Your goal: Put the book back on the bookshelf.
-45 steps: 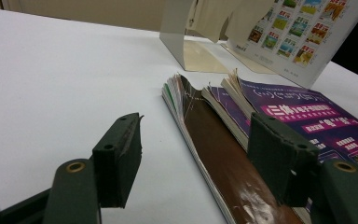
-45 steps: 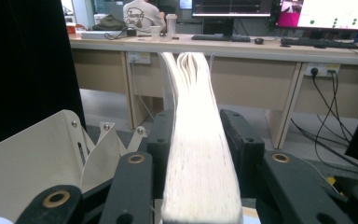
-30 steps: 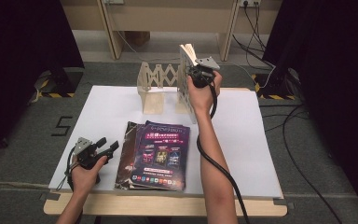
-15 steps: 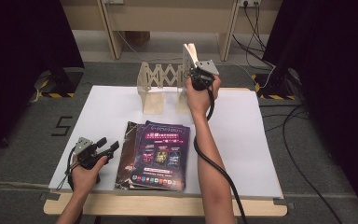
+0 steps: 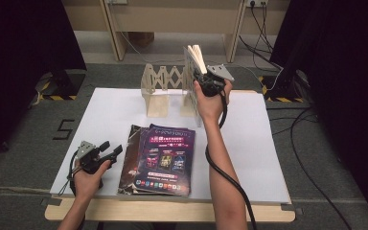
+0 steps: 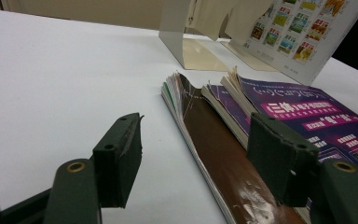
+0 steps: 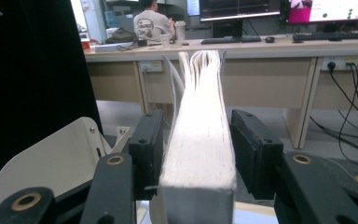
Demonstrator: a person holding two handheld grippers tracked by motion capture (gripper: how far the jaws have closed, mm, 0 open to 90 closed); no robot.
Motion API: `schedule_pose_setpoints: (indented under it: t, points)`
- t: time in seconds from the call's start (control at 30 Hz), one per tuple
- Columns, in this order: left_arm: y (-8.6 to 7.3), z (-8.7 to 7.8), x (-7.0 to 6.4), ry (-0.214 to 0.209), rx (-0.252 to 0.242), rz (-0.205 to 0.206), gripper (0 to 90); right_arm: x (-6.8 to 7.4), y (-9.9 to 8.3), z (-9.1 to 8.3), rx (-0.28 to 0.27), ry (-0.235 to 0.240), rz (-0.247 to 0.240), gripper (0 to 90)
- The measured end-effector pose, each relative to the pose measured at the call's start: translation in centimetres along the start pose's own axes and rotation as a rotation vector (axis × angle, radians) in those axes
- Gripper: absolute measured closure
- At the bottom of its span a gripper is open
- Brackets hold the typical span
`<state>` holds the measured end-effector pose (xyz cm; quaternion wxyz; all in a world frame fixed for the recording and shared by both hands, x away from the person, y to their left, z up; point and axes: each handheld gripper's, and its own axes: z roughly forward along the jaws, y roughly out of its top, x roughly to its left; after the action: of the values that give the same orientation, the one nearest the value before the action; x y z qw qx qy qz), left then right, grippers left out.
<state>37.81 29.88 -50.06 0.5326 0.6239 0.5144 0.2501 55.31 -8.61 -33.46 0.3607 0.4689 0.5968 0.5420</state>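
My right gripper [image 5: 205, 75] is shut on a thick magazine [image 5: 194, 60], holding it upright at the right end of a wooden accordion rack [image 5: 162, 85]. In the right gripper view both jaws press the magazine's page edge [image 7: 199, 140]. Its white cover with small pictures [image 6: 303, 37] reaches down to the table. A stack of magazines [image 5: 165, 155] lies flat at the front middle, purple cover on top. My left gripper [image 5: 111, 150] rests open on the table just left of the stack. A brown cover [image 6: 219, 158] lies ahead between its jaws, which do not touch it.
The white table top [image 5: 263, 143] has free room to the right of the stack and at the far left. A cream rack divider [image 7: 51, 158] stands close to the left of the right jaws. Cables [image 5: 306, 143] run over the floor on the right.
The right gripper and the upright magazine have shifted very slightly to the right. The left gripper and the flat stack have not moved.
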Motion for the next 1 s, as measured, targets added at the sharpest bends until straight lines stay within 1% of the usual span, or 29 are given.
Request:
schedule_pose_setpoints:
  t: [0.1, 0.2, 0.3, 0.33, 0.43, 0.47, 0.5, 0.57, 0.7, 0.77, 0.87, 0.93, 1.0]
  points:
    - [0.0, 0.1, 0.0, -0.003, 0.002, 0.001, 35.0, 0.1, 0.2, -0.8, 0.015, -0.003, -0.009, 50.5]
    - [0.0, 0.1, 0.1, -0.005, 0.004, -0.006, 34.9, 0.1, 0.2, -1.7, 0.002, -0.020, -0.038, 46.5]
    - [0.0, 0.1, 0.1, -0.007, 0.000, -0.017, 34.4, 0.2, 0.0, -2.6, -0.004, -0.011, -0.039, 41.3]
    - [0.0, 0.0, 0.1, -0.007, 0.001, -0.017, 33.9, 0.3, -0.2, -3.1, 0.001, 0.000, -0.039, 39.4]
    - [0.0, 0.0, 0.1, -0.006, 0.001, -0.013, 33.6, 0.5, -0.3, -3.5, -0.006, 0.004, -0.040, 38.7]
    - [0.0, 0.0, 0.1, -0.006, 0.000, -0.013, 33.3, 0.5, -0.4, -3.7, -0.006, 0.009, -0.048, 38.5]
    - [0.0, 0.1, 0.1, -0.006, 0.002, -0.014, 33.3, 0.5, -0.4, -3.8, -0.004, 0.011, -0.039, 37.9]
    - [0.0, 0.1, 0.1, 0.000, 0.000, -0.019, 32.6, 0.5, -0.5, -4.2, 0.003, 0.010, -0.041, 36.5]
    - [0.0, 0.0, 0.1, 0.000, 0.000, -0.020, 32.1, 0.5, -0.6, -5.0, -0.012, 0.019, -0.044, 36.4]
    - [0.0, 0.0, 0.1, 0.000, -0.001, -0.021, 31.8, 0.4, -0.7, -5.4, -0.021, 0.035, -0.042, 36.3]
    - [0.0, 0.0, 0.2, 0.005, 0.000, -0.025, 32.3, 0.1, -0.7, -6.1, -0.032, 0.033, -0.073, 37.3]
    - [0.0, 0.1, 0.2, 0.006, 0.001, -0.027, 32.5, -0.2, -0.8, -6.5, -0.027, 0.033, -0.061, 37.7]
    - [0.0, 0.0, 0.1, 0.011, 0.001, -0.018, 32.3, -0.5, -0.8, -7.0, -0.010, 0.033, -0.060, 37.8]
